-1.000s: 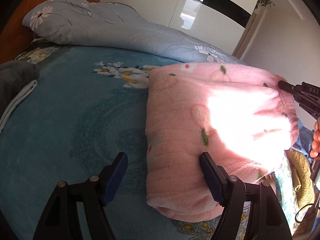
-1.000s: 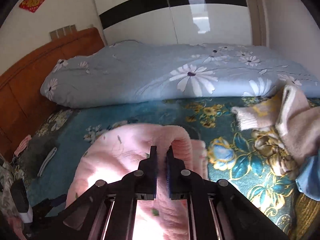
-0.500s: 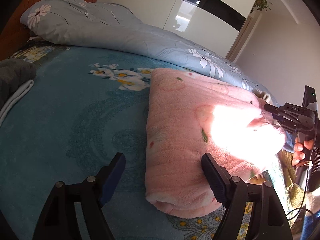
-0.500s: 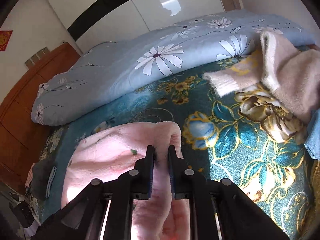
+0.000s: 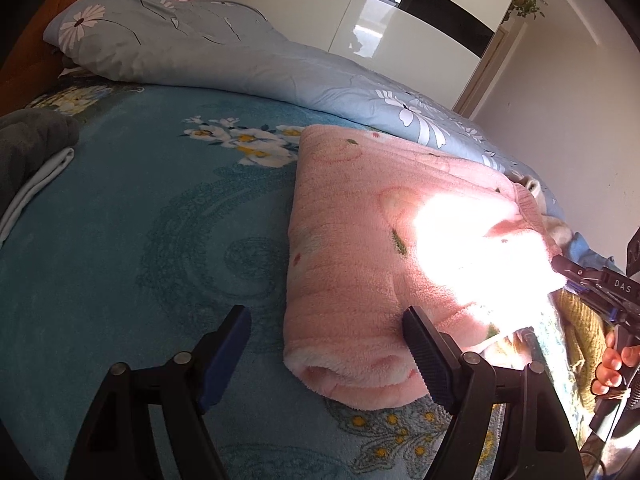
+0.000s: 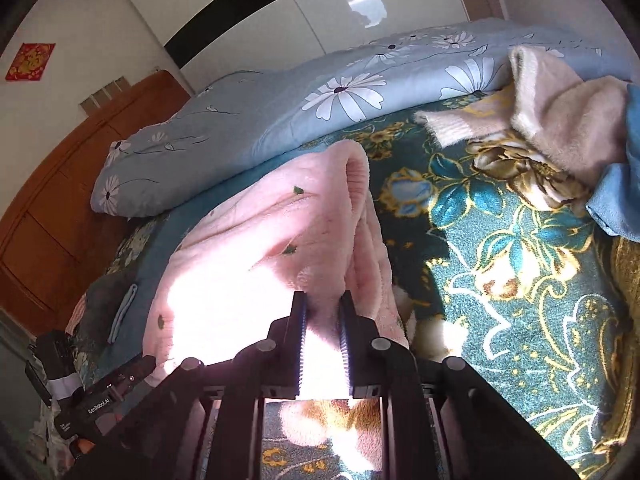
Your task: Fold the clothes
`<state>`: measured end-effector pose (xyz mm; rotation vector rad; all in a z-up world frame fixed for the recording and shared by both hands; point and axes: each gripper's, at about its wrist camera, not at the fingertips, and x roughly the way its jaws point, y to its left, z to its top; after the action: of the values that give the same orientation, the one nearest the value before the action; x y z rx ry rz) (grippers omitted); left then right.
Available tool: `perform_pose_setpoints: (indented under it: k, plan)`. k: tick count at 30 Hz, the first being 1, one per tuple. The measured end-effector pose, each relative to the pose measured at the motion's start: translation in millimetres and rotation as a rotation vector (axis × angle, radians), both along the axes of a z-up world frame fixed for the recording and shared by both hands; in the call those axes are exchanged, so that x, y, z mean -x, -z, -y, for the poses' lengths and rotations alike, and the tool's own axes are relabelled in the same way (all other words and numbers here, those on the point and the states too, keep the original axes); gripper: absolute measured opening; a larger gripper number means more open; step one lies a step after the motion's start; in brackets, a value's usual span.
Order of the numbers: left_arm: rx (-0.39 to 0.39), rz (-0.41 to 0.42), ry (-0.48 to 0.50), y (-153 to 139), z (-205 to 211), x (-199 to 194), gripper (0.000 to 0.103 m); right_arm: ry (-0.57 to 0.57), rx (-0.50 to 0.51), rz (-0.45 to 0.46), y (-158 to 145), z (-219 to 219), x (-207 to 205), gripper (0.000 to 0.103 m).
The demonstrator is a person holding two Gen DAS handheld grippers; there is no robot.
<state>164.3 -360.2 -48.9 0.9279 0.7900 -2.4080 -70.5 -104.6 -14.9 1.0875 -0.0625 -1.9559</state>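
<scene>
A pink fleece garment (image 5: 360, 240) with small green and red marks lies folded on the teal floral bedspread (image 5: 140, 240), lit by a bright patch of sun. My left gripper (image 5: 324, 316) hangs open over its near end, one finger on either side of the rolled edge, touching nothing. My right gripper (image 6: 323, 300) is shut on a thick fold of the pink garment (image 6: 260, 248) at its right edge. In the left wrist view that right gripper (image 5: 560, 264) pinches the garment low over the bed, with a hand (image 5: 612, 364) behind it.
A light blue daisy duvet (image 5: 240, 60) runs along the far side of the bed. A grey garment (image 5: 28, 140) lies at the left. Beige (image 6: 560, 128), blue (image 6: 624, 200) and mustard knitted (image 5: 580, 320) clothes are piled at the right. A wooden headboard (image 6: 60, 200) stands behind.
The right gripper has come down and toward me with the garment's edge, laying the pink fleece flatter on the bed. The left gripper stays open in about the same spot.
</scene>
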Motion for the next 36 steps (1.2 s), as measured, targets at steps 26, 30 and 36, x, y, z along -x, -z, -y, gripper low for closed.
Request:
perform_pose_setpoints:
  k: [26,30,36]
  plan:
    - [-0.276,-0.063,0.052,11,65,44,0.081,0.085,0.192,0.166,32,-22,40,0.076]
    - [-0.432,-0.08,0.11,35,72,59,0.081,0.079,0.225,0.322,64,-8,66,0.082]
    - [-0.439,-0.066,0.183,42,69,77,0.081,0.053,0.24,0.408,83,8,78,0.082]
